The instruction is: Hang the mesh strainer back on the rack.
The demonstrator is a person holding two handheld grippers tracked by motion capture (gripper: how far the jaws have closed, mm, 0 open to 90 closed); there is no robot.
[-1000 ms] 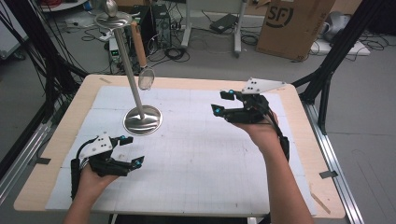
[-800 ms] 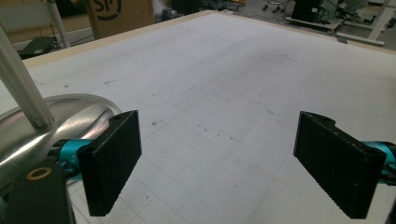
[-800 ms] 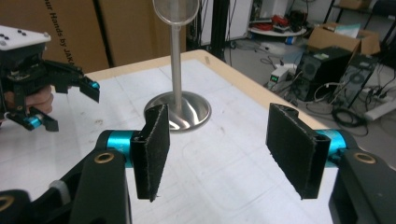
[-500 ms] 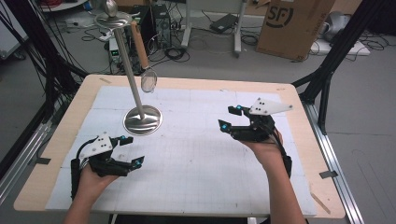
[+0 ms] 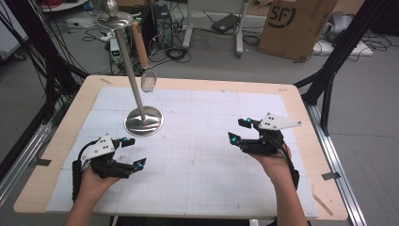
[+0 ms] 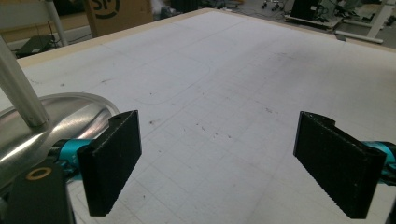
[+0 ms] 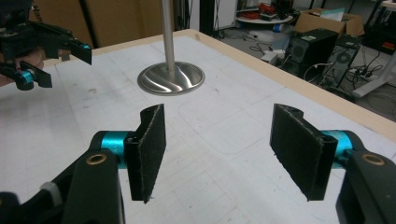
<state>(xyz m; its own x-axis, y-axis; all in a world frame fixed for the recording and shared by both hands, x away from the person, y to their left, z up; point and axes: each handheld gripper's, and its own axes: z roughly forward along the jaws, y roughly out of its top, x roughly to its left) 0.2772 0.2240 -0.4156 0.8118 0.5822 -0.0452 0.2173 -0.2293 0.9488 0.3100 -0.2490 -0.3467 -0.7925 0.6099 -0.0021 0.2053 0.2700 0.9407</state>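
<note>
Table (image 5: 301,99) first: a big wooden-edged top with a white gridded mat (image 5: 202,155) over nearly all of it, boxes and cable clutter on the floor beyond. Next biggest is the steel stand (image 5: 131,66), sitting around 10 o'clock on the mat: round mirror-polished base (image 5: 144,121), thin pole going up to a small top disc (image 5: 113,20). Hanging off that disc is a spoon (image 5: 144,61) with a wooden handle, its shiny bowl dangling near the pole, well above the base. That looks like the thing being worked with.

Then the two claws. Left gripper (image 5: 131,153) is at about 8 o'clock, just below the base, jaws spread wide with nothing between them; from its own camera the base (image 6: 56,121) sits right next to one jaw. Right gripper (image 5: 239,130) is at roughly 4 o'clock, well apart from the stand, also gaping wide and empty, pointed at the base (image 7: 171,78).

What could go sideways, as I see it: the left one is really close to that base, so a careless swing could nudge the stand and set the spoon swaying or drop it off. And the spoon hangs free, so grabbing at the slick bowl rather than the handle could let it slip.
</note>
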